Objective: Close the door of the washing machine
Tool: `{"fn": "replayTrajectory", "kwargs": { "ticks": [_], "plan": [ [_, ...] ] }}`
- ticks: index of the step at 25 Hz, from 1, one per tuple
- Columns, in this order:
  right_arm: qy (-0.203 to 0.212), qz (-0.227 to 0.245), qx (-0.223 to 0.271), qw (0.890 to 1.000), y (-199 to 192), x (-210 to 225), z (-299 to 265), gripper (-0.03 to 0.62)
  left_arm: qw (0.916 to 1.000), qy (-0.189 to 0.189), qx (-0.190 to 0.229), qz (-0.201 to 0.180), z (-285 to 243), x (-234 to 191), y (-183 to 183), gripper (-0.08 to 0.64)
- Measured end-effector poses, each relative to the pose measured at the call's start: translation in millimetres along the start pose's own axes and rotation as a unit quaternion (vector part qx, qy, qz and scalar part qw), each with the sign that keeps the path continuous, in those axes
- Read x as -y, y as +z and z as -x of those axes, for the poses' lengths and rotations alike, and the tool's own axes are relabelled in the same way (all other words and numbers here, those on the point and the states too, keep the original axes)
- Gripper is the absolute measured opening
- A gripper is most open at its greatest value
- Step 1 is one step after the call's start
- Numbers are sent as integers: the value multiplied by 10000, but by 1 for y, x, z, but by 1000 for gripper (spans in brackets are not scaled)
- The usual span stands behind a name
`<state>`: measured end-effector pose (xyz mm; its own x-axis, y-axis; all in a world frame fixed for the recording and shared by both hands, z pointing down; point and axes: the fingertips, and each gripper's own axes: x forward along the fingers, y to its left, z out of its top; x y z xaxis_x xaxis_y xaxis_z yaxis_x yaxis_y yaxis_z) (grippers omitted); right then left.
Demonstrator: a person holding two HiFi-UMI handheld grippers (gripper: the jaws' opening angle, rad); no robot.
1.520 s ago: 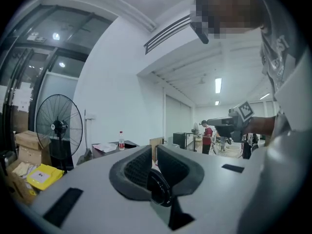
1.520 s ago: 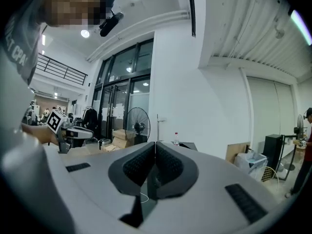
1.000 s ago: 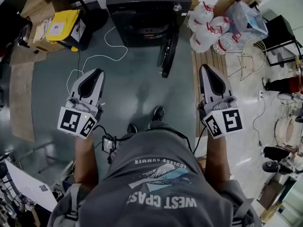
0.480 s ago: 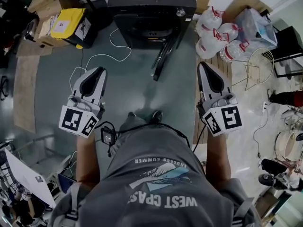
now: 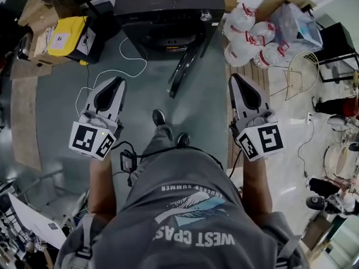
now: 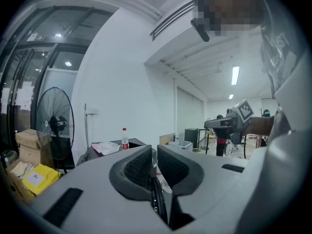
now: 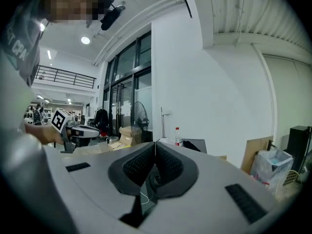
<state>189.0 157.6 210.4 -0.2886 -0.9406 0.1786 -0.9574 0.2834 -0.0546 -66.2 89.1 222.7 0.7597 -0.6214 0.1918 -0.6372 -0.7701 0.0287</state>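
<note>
Washing machine (image 5: 168, 21) with its door (image 5: 183, 66) standing open; both claws clenched on nothing, well apart from it.

In the head view the machine is cut off by the top edge, so only its front and part of its top are seen. The door is viewed edge-on as a dark slanted strip, and its hinge side cannot be made out. The left gripper (image 5: 119, 80) and right gripper (image 5: 232, 76) are held on either side of the person's body, jaws pressed together and empty. In the left gripper view the left gripper's (image 6: 154, 147) own body hides most of the machine. The same holds for the right gripper (image 7: 155, 143) in its view. A red-capped bottle (image 6: 125, 138) is seen on the machine's top.
</note>
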Motion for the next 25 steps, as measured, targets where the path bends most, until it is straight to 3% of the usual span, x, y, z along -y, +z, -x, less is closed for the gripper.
{"fn": "replayTrajectory", "kwargs": {
  "ticks": [11,25],
  "plan": [
    [-340,33,-167,9993,6,16,-67,31,9985,-544,32,7,-70,-58,11,48],
    [-614,106,-289,9976,10,15,-138,31,9957,-921,52,51,-102,-122,12,48]
  ]
}}
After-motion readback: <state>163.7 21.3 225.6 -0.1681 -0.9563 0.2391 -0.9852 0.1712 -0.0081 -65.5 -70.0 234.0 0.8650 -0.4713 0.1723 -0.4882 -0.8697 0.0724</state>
